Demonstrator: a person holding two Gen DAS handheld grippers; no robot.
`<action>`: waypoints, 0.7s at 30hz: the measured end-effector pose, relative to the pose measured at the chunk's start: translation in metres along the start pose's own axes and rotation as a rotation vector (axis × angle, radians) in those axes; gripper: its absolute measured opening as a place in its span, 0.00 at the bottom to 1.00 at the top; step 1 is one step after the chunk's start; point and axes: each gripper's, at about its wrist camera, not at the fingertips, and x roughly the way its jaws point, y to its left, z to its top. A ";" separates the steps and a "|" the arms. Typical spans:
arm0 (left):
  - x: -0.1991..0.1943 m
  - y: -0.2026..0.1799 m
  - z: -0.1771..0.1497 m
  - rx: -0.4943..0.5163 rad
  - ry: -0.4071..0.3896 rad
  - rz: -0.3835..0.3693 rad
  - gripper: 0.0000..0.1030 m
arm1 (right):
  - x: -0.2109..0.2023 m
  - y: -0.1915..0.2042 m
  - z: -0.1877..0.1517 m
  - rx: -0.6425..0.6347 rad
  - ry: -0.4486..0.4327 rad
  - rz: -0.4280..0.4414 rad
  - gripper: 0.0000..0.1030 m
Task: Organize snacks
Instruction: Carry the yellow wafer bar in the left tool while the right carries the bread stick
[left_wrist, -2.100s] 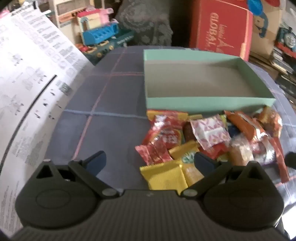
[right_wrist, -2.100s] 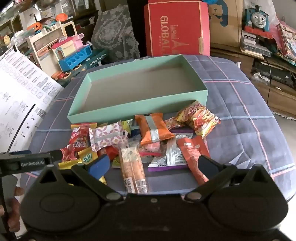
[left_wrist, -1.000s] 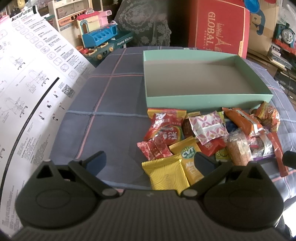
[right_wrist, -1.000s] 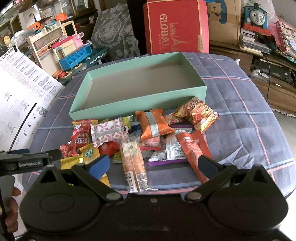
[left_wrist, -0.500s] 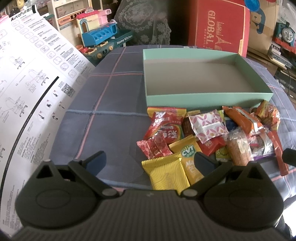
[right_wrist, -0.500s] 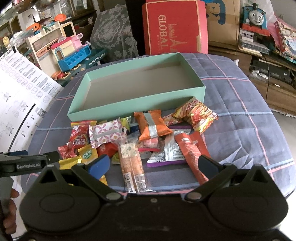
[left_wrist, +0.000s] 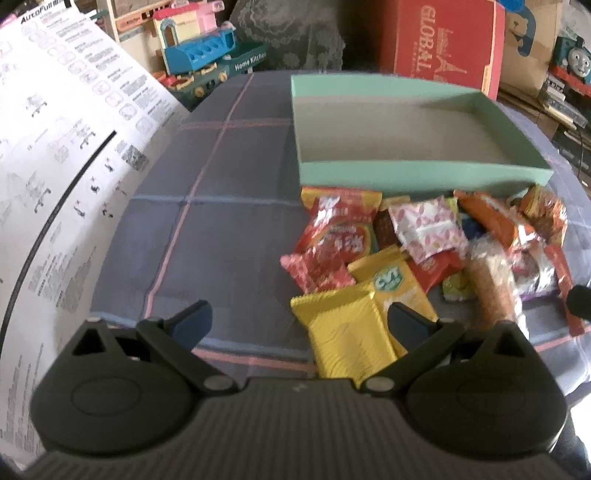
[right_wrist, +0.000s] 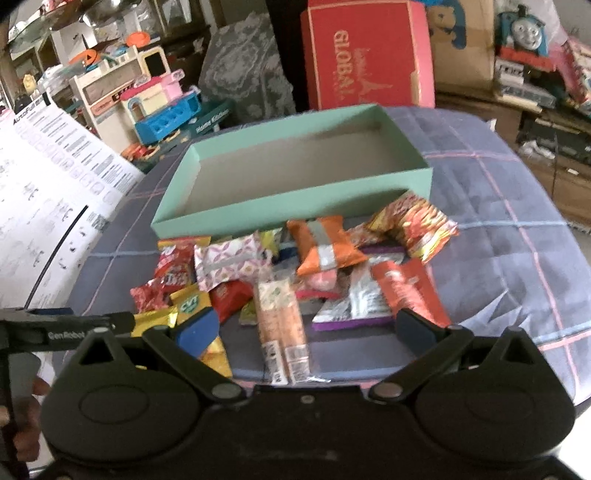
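In the lower middle of the right wrist frame, the right gripper (right_wrist: 306, 330) is hanging with its jaws spread wide and nothing between them, and a long clear-wrapped orange snack bar (right_wrist: 281, 326) is lying right in that gap. Its long axis is running almost straight up the frame, in line with the fingers, so the jaws would be closing across its narrow width. The rest of the snack pile (right_wrist: 332, 258) is spreading above it, and the empty teal box (right_wrist: 295, 216) is sitting just beyond the pile, in the upper middle of the frame.

In the left wrist frame, the left gripper (left_wrist: 298, 322) is also standing wide and holding nothing. A yellow packet (left_wrist: 347, 336) is lying toward the right side of its gap, close to the right finger, while the orange bar is showing well off to the lower right.

Judging by this, the right hand is the nearer one for the bar, and the left for the yellow packet.
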 end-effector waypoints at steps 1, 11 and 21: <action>0.003 0.002 -0.003 0.002 0.014 -0.005 1.00 | 0.004 0.001 0.002 -0.001 0.029 0.000 1.00; 0.033 0.015 -0.020 -0.074 0.138 -0.095 1.00 | 0.036 0.009 -0.003 0.011 0.158 0.032 0.83; 0.037 0.001 -0.025 -0.016 0.142 -0.176 0.60 | 0.064 0.020 -0.001 -0.048 0.182 0.038 0.42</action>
